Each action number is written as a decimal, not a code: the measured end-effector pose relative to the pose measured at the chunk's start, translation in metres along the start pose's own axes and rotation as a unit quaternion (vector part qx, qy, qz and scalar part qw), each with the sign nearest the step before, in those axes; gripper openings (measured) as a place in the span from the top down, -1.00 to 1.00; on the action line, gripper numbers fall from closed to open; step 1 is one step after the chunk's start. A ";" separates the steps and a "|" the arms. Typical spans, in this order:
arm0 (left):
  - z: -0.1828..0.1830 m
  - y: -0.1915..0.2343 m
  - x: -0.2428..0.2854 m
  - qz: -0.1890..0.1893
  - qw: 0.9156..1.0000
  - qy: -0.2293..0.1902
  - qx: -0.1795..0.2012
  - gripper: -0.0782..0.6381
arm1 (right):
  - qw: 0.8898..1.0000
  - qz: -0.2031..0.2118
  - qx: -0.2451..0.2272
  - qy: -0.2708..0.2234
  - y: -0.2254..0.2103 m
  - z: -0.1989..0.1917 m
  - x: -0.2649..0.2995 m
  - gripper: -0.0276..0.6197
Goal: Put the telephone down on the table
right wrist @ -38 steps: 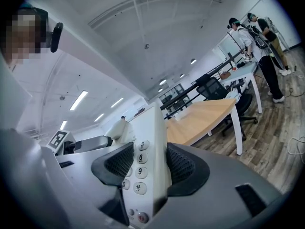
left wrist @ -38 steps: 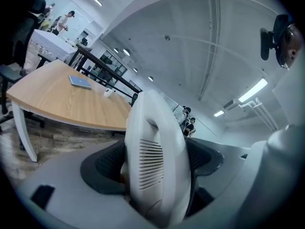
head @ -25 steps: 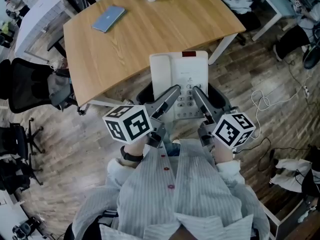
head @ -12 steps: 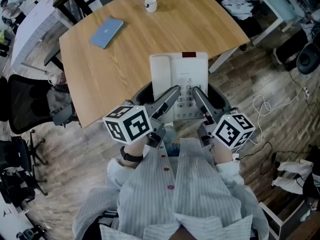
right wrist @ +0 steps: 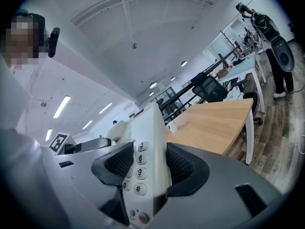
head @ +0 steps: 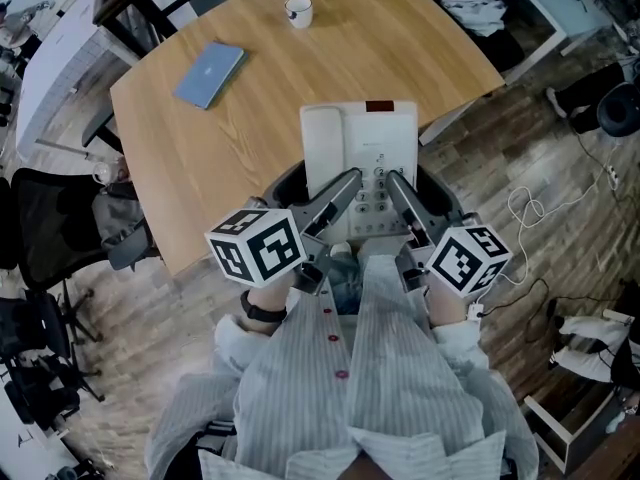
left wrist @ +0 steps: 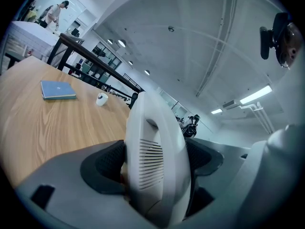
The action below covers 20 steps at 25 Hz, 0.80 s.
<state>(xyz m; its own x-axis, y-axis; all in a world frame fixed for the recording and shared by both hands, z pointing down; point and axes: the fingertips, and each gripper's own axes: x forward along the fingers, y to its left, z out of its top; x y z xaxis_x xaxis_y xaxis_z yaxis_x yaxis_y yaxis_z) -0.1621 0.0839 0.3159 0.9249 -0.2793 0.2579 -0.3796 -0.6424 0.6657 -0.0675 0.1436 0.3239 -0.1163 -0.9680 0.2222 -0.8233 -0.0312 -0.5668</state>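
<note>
Telephone (head: 372, 138) white, handset (head: 322, 153) at left, keypad (head: 378, 194) at right

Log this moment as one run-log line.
left tool: shut on telephone | right tool: shut on telephone | telephone: not yet on table | table holds: book, cup

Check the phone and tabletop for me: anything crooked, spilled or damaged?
Nothing stands out. The telephone is clamped between the left tool and the right tool, handset seated in its cradle. On the table, the blue book lies flat and the cup stands upright, no spill visible.
</note>
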 end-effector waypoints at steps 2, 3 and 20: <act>0.000 0.005 0.001 0.002 1.000 0.001 -0.001 -0.35 | 1.000 0.000 0.001 0.002 -0.002 -0.002 0.005 0.20; 0.000 0.007 0.002 0.003 1.000 0.000 -0.001 -0.35 | 1.000 0.001 0.002 0.002 -0.003 -0.004 0.007 0.20; 0.050 0.044 0.100 0.046 0.998 -0.023 -0.021 -0.35 | 0.998 0.039 0.003 0.041 -0.075 0.053 0.095 0.20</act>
<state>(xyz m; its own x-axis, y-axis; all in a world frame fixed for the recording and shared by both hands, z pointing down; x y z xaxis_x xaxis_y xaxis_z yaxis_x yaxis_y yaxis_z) -0.0875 -0.0083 0.3359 0.8843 -0.3683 0.2871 -0.4602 -0.5825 0.6701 0.0128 0.0405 0.3456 -0.2252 -0.9437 0.2424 -0.8067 0.0411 -0.5895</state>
